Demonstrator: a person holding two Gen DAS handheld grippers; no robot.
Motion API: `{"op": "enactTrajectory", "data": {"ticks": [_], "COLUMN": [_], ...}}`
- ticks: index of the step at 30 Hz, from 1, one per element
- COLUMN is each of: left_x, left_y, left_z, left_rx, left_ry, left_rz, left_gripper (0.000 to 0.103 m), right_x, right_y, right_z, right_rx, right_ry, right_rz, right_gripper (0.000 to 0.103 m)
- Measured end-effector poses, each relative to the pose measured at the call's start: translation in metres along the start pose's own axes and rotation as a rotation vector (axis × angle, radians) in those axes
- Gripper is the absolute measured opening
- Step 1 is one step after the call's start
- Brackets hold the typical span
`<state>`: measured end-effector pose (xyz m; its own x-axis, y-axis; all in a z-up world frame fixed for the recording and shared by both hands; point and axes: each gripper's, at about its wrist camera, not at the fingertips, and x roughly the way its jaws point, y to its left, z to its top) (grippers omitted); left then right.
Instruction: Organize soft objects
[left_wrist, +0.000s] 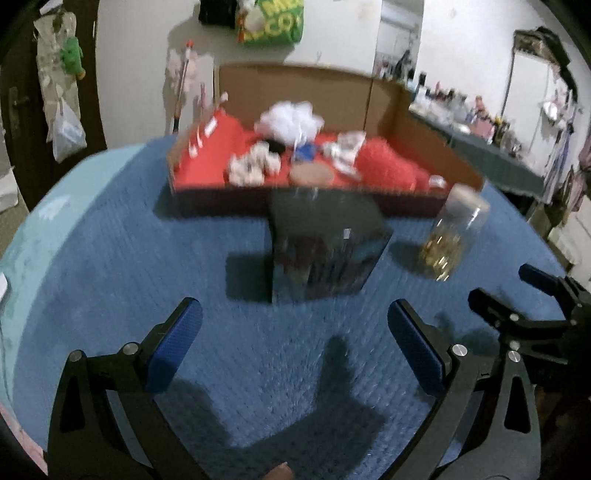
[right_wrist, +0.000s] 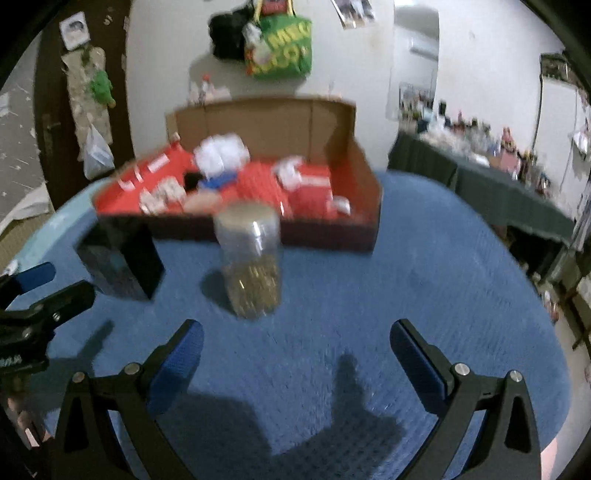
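A cardboard box (left_wrist: 384, 99) (right_wrist: 258, 118) with a red lining stands at the far side of the blue mat (left_wrist: 258, 350) (right_wrist: 406, 277). Inside it lie soft things: a white mesh puff (left_wrist: 290, 118) (right_wrist: 221, 151), a red fluffy piece (left_wrist: 388, 162) (right_wrist: 258, 184), small white patterned bits (left_wrist: 253, 164). My left gripper (left_wrist: 293, 332) is open, empty, low over the mat in front of a dark box (left_wrist: 325, 251). Also open and empty, my right gripper (right_wrist: 295, 350) hangs just short of a clear jar (right_wrist: 251, 266). Both views are blurred.
The dark box (right_wrist: 122, 262) and the clear jar (left_wrist: 454, 236) with yellowish contents stand on the mat between grippers and cardboard box. A dark-clothed table (right_wrist: 498, 192) with clutter stands at the right. Bags hang on the wall (right_wrist: 280, 48) and on a door (left_wrist: 62, 110) at left.
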<state>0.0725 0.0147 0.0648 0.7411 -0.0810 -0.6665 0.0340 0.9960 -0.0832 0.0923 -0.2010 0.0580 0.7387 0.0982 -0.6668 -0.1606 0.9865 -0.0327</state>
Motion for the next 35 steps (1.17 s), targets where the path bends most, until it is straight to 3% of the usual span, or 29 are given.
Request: {"op": "enactTrajectory", "data": {"ticks": [9,35], "left_x": [0.040,0.044], "left_y": [-0.003,-0.004], "left_z": [-0.013,-0.011], "left_rx": [0.001,0.000], "left_ry": [0.130,0.137], "left_rz": [0.102,0.119], "left_gripper": [0.103,0.103], "right_x": [0.033,0.036], "right_y": [-0.007,-0.006], "right_z": [-0.010,-0.010], "right_rx": [0.024,0.031], "right_ry": [0.110,0.128], "right_rz": [-0.026,-0.038], "right_gripper": [0.103,0.103]}}
